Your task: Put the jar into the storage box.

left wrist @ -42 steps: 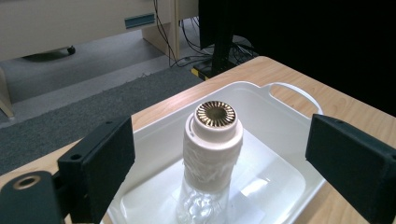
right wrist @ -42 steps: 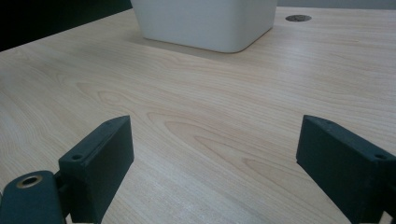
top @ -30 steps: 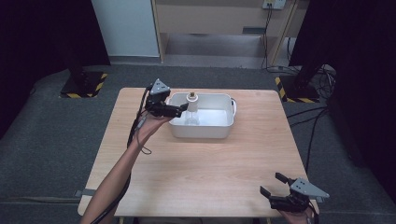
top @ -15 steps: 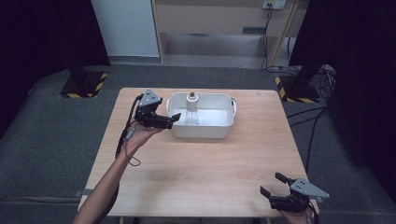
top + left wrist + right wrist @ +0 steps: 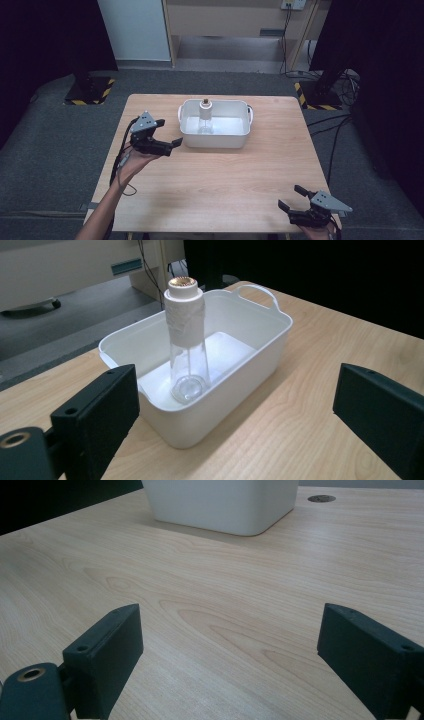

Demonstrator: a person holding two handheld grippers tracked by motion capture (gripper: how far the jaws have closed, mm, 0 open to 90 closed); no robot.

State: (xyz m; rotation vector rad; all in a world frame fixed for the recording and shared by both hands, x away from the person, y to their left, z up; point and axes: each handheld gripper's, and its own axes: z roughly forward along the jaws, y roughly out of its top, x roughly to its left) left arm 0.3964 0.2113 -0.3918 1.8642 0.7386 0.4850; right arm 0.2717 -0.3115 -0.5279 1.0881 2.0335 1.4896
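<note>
Left gripper (image 5: 175, 144) sits at centre-left of the high view, jaws spread wide w/ nothing btwn them, just beside the left end of the white tub (image 5: 215, 140). Right gripper (image 5: 292, 198) is at lower right of that view, also released and empty, well apart from the tub, over bare table (image 5: 225, 185).

Inside the tub a clear glass bottle (image 5: 205, 119) stands upright near the left end, white wrap on its neck, gold-coloured cap on top. In the left gripper view it shows upper-centre (image 5: 187, 347), tub wall (image 5: 235, 390) in front.

Risks, as a judgement:
- Bottle is tall w/ a small base; a nudge from 1 jaw near the neck could tip it against the tub wall.
- Tub looks light; a jaw catching its rim could slide it and topple the bottle.
- Glass is smooth, so a pinch low on the body may slip.
</note>
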